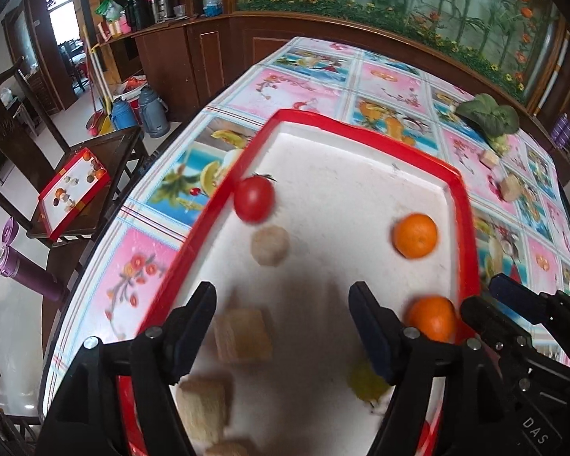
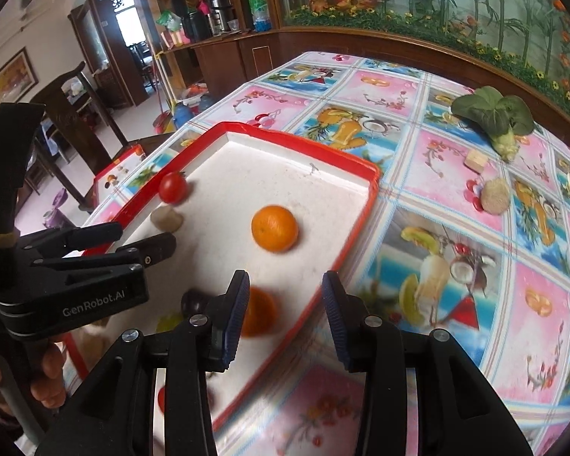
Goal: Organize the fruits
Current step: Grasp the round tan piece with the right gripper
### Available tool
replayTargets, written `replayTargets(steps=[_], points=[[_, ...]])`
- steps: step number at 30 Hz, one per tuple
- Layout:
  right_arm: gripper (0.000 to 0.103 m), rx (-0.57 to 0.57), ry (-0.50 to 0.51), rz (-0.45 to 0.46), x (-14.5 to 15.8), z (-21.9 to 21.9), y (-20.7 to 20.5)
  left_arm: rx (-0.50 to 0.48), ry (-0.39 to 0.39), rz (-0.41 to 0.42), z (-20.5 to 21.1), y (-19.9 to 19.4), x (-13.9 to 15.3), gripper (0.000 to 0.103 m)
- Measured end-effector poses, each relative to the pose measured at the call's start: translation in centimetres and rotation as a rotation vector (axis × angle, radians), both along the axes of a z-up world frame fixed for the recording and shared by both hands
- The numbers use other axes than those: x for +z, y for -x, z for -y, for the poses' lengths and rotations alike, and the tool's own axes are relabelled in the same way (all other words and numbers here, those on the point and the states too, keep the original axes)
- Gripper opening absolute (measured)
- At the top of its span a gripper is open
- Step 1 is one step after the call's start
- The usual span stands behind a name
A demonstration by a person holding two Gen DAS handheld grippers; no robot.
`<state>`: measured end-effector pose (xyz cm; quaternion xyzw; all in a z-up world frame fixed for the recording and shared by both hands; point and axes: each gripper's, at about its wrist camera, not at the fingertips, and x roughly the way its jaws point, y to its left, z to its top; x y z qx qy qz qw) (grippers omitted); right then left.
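Both the left gripper [image 1: 281, 326] and the right gripper [image 2: 281, 319] hover with jaws spread and empty over the red tray [image 1: 463, 205], the right one straddling its near rim beside an orange [image 2: 260, 313] (probably lining up a pick), another orange [image 2: 274, 228] farther ahead.

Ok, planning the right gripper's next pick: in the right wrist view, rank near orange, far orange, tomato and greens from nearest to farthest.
1. Near orange, beside the right gripper, in the tray.
2. Far orange, mid-tray.
3. Tomato, tray's left rim.
4. Greens, far right on the table.
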<state>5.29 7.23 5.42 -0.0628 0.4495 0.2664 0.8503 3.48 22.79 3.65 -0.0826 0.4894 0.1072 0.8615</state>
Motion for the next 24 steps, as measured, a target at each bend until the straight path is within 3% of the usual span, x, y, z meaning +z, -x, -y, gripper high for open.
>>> replayTargets(steps=[7, 13, 21, 24], points=[[0.039, -0.029, -0.018, -0.034, -0.4, 3.6, 1.9, -0.084, 0.002, 0.012, 4.1, 1.0, 1.0, 0.082], [0.039, -0.114, -0.027, -0.065, -1.5, 8.5, 1.8, -0.181, -0.001, -0.001, 8.9, 0.0, 1.2, 0.082], [0.04, -0.265, -0.082, -0.049, -0.7, 15.0, -4.0, -0.239, -0.018, -0.011, 13.3, -1.8, 1.7, 0.082], [0.045, -0.287, -0.091, -0.019, -0.3, 16.0, -7.3, -0.244, -0.037, -0.021, 14.3, -3.0, 1.7, 0.082]])
